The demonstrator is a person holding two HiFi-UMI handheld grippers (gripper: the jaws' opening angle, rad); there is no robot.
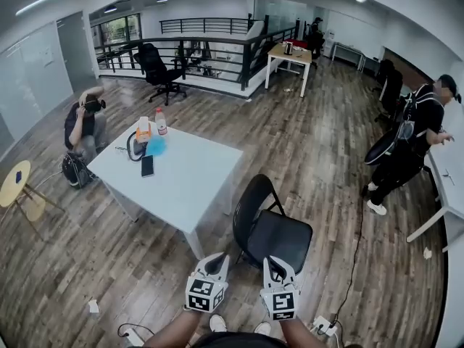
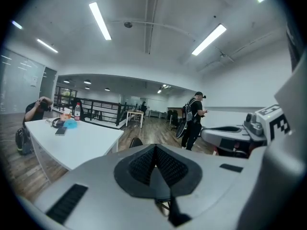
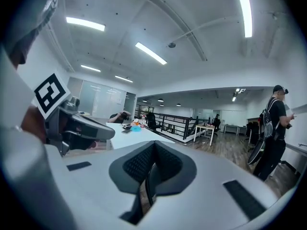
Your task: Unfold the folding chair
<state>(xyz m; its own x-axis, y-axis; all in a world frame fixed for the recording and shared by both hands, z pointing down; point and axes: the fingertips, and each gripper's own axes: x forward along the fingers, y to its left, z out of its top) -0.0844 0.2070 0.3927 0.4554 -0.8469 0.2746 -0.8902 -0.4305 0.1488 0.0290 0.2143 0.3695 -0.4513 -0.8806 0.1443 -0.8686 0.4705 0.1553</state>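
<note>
The black folding chair [image 1: 272, 229] stands opened out on the wood floor, next to the white table's near right corner, with its seat level and its back toward the table. Both grippers hover at the bottom of the head view, just in front of the seat's near edge. My left gripper [image 1: 215, 262] is shut with nothing in it, its pads meeting [image 2: 154, 159]. The right gripper [image 1: 275, 265] is shut too [image 3: 152, 161] and holds nothing. In the left gripper view only the top of the chair back [image 2: 136, 141] shows above the jaws.
The white table [image 1: 190, 181] carries a bottle [image 1: 161, 121], a phone [image 1: 147, 166] and headphones. A person crouches at the left [image 1: 83, 127]; another stands at the right [image 1: 409, 147]. A yellow stool [image 1: 16, 187] is at the far left. A power strip [image 1: 324, 325] and cable lie near my feet.
</note>
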